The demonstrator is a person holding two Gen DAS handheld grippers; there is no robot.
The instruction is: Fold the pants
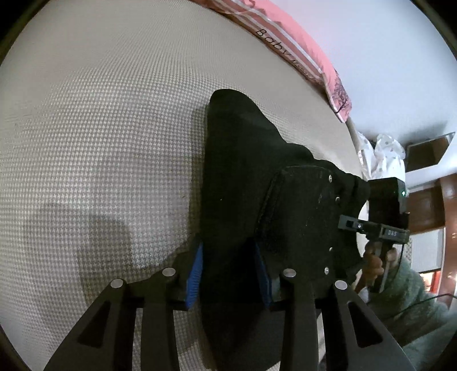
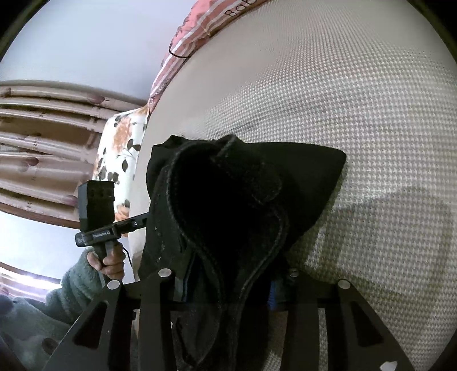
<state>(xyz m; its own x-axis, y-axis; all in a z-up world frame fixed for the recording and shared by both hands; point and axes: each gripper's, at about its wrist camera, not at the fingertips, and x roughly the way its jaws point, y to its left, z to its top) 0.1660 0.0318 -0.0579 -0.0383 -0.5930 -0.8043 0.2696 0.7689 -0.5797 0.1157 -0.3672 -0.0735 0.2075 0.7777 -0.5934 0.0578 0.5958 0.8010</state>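
Note:
The black pants [image 1: 257, 177] are lifted off the houndstooth bed cover [image 1: 100, 142], bunched between both grippers. My left gripper [image 1: 228, 274] is shut on the pants, its blue pads [image 1: 195, 274] pressed on the cloth. The right gripper body [image 1: 385, 211] shows at the pants' far right end, held by a hand. In the right wrist view my right gripper [image 2: 228, 288] is shut on the pants [image 2: 234, 199]; seams and waistband folds hang in front. The left gripper body [image 2: 97, 211] shows at left. Most of the pants' shape is hidden in the bunch.
A pink striped blanket [image 1: 300, 42] lies along the far edge of the bed; it also shows in the right wrist view [image 2: 197, 25]. A floral pillow [image 2: 122, 148] sits at the bed's left end. The bed cover [image 2: 371, 114] spreads to the right.

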